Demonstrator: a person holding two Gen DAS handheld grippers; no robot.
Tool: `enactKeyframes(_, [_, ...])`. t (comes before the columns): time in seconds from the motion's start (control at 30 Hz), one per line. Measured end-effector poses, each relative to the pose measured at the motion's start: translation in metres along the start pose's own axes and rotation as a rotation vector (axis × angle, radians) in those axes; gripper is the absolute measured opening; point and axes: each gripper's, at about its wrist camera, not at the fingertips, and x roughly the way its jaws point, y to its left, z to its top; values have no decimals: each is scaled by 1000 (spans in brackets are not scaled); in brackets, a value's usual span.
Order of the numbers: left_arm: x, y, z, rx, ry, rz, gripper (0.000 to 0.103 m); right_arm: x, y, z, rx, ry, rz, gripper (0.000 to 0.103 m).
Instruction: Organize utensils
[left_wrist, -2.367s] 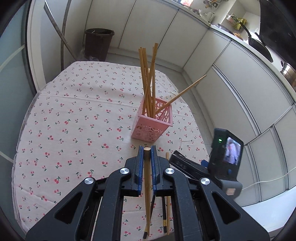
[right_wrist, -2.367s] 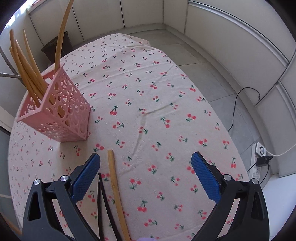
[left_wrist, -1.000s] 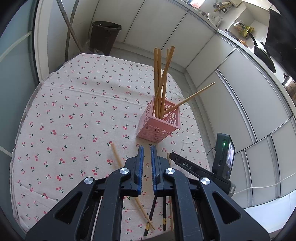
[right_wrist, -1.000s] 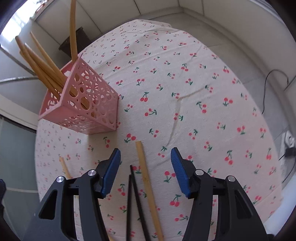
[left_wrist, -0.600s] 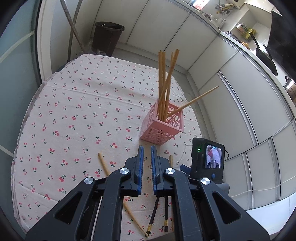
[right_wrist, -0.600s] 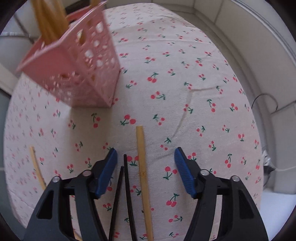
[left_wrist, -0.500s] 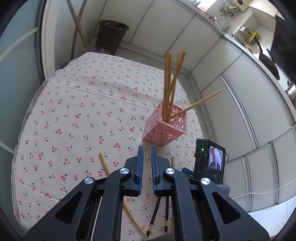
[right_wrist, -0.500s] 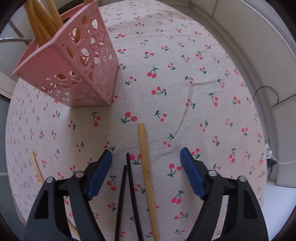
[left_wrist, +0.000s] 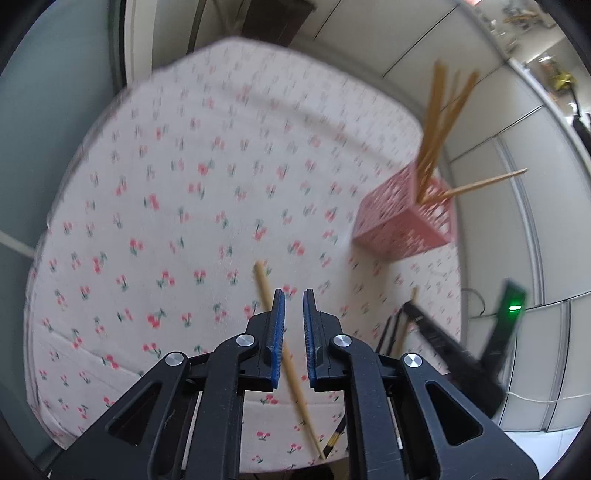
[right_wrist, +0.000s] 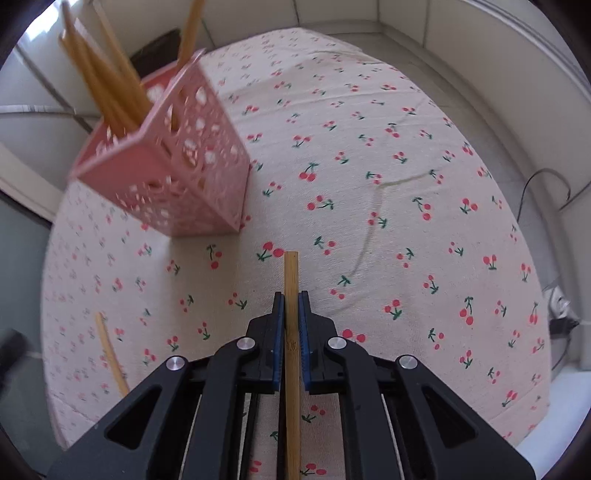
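Note:
A pink lattice holder (right_wrist: 173, 173) with several wooden chopsticks stands on the cherry-print tablecloth (right_wrist: 369, 155); it also shows in the left wrist view (left_wrist: 402, 225). My right gripper (right_wrist: 291, 295) is shut on a wooden chopstick (right_wrist: 291, 273) that lies along the cloth, tip toward the holder. My left gripper (left_wrist: 293, 293) has its jaws nearly shut and empty, above a loose wooden chopstick (left_wrist: 266, 288) that lies on the cloth. Dark chopsticks (left_wrist: 386, 334) lie by the right gripper.
The loose wooden chopstick also shows at the left in the right wrist view (right_wrist: 110, 354). The table's edge (left_wrist: 92, 122) drops to the floor all round. A dark bin (left_wrist: 280, 18) stands beyond the far edge. White cabinets (left_wrist: 517, 122) line the right side.
My right gripper has closed on the wooden chopstick it was straddling. My left gripper has swung left and lower, now over the loose chopstick it let fall earlier.

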Motion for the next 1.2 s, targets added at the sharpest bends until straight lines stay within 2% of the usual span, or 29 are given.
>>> enactKeyframes(0.07, [19,2,-4,-12,55,38,15,-5,-9,3,33,-10,32,8])
enactKeyframes(0.17, [44,-4,-12,6,95,142,20,-13,-16,6,56,-34,44,8])
enactKeyframes(0.23, [57,-5,-16,10,118,174,23,-19,-25,4,70,-45,59,8])
enactKeyframes(0.3, [73,-5,-19,-12,148,209,31,-25,-28,2,85,-55,74,8])
enactKeyframes(0.33, [74,-4,-20,-23,137,214,33,-30,-31,-1,87,-62,82,8])
enactKeyframes(0.4, [74,-10,-18,-23,114,231,47,-37,-38,-2,92,-75,98,8])
enactKeyframes(0.47, [79,-16,-20,-5,107,262,49,-43,-43,-1,94,-86,118,8])
enactKeyframes(0.53, [84,-27,-25,69,88,333,48,-55,-47,-3,89,-109,129,8])
enactKeyframes(0.57, [85,-32,-27,97,64,359,37,-61,-49,-5,88,-122,132,8])
enactKeyframes(0.6, [85,-36,-29,115,47,365,18,-64,-50,-5,89,-131,138,8])
enactKeyframes(0.63, [85,-37,-29,128,35,345,9,-70,-52,-7,93,-140,151,8])
enactKeyframes(0.67, [84,-36,-29,115,30,276,7,-74,-54,-8,98,-145,161,8])
enactKeyframes(0.8, [65,-23,-25,58,-25,71,7,-92,-64,-17,138,-167,207,8])
enactKeyframes(0.83, [58,-22,-24,59,-36,36,7,-95,-67,-18,147,-171,221,8])
enactKeyframes(0.87, [47,-22,-22,68,-53,-31,7,-100,-69,-20,153,-178,238,8])
enactKeyframes(0.93, [27,-29,-24,99,-82,-99,7,-109,-71,-22,153,-196,253,8])
enactKeyframes(1.07, [-7,-48,-35,194,-170,-97,7,-133,-72,-26,143,-241,274,8])
enactKeyframes(1.2, [-39,-54,-43,203,-294,-93,7,-155,-75,-27,135,-289,298,8])
